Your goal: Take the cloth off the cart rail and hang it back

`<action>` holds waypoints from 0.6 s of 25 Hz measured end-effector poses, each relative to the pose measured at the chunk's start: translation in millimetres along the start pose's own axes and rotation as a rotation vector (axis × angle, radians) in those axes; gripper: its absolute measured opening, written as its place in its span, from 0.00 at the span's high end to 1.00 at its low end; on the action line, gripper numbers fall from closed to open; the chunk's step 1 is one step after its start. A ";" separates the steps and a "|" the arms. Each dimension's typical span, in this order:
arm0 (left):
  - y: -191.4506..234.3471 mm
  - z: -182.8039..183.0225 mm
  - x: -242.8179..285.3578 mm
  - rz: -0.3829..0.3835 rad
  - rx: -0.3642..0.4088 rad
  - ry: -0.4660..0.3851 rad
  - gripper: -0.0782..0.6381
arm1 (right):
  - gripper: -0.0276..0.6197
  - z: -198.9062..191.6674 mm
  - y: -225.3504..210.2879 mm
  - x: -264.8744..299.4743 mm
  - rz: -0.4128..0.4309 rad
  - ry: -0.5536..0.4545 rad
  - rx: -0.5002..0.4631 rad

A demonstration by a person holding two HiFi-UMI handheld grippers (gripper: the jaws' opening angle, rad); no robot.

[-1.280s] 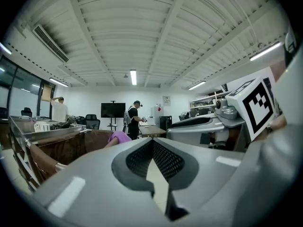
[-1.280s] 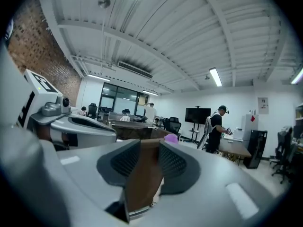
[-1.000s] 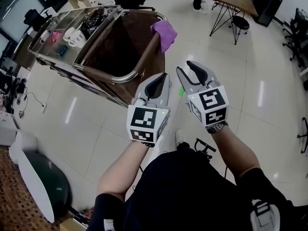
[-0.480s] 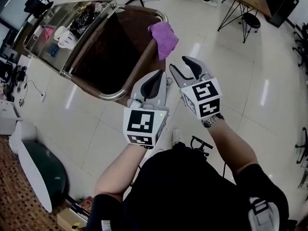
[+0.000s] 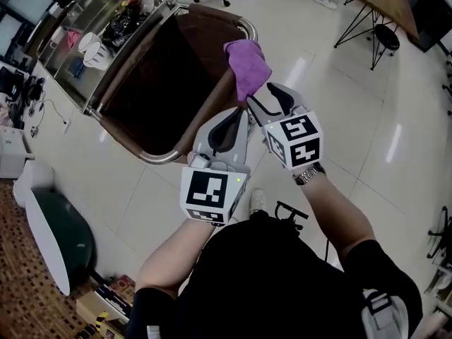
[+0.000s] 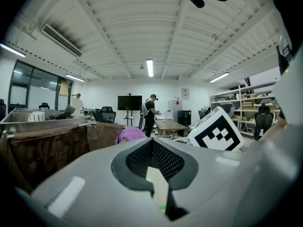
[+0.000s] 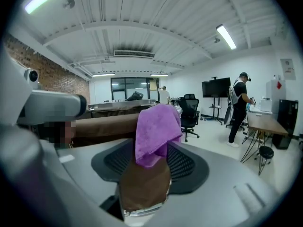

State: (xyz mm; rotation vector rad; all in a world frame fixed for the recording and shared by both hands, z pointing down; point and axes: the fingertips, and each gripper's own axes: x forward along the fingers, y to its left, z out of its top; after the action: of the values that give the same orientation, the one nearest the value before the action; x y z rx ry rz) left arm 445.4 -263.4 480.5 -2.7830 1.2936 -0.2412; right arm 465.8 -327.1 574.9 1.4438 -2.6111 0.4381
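Note:
A purple cloth (image 5: 247, 62) hangs folded over the brown-covered rail (image 5: 214, 103) of a steel cart (image 5: 127, 58). My right gripper (image 5: 265, 99) is open, its tips just short of the cloth's lower end. Its jaws have just been opening. In the right gripper view the cloth (image 7: 156, 131) and the rail (image 7: 144, 186) lie in line between the jaws, with neither pad pressing on them. My left gripper (image 5: 227, 122) is shut and empty, beside the rail below the cloth. The left gripper view shows the cloth (image 6: 130, 135) just over its jaws.
The cart holds a dark brown bag (image 5: 169, 69) and a top tray with cups (image 5: 92, 46). A black-legged table (image 5: 378, 2) and a stool (image 5: 385, 39) stand at the far right. A person (image 7: 239, 108) stands by a table. A white-rimmed green object (image 5: 53, 239) lies left.
Both grippers have moved forward towards the cart rail and the cloth. The right gripper's jaws have spread wider and its tips have come up to the cloth's lower end.

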 end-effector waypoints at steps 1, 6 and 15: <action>1.5 -0.7 1.6 0.004 0.000 0.002 0.91 | 0.61 -1.9 -2.0 3.6 0.006 0.006 0.012; 7.7 -8.0 5.8 0.017 -0.001 0.011 0.91 | 0.61 -8.8 -5.5 17.3 0.039 0.021 0.064; 9.8 -6.2 2.3 0.025 0.000 0.010 0.91 | 0.64 -3.6 -0.9 19.0 0.072 0.015 0.101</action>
State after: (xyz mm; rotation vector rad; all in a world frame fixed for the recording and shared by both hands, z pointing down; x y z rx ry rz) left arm 438.4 -271.4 485.6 -2.7673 1.3296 -0.2532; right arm 456.3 -341.7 583.2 1.3721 -2.6715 0.5947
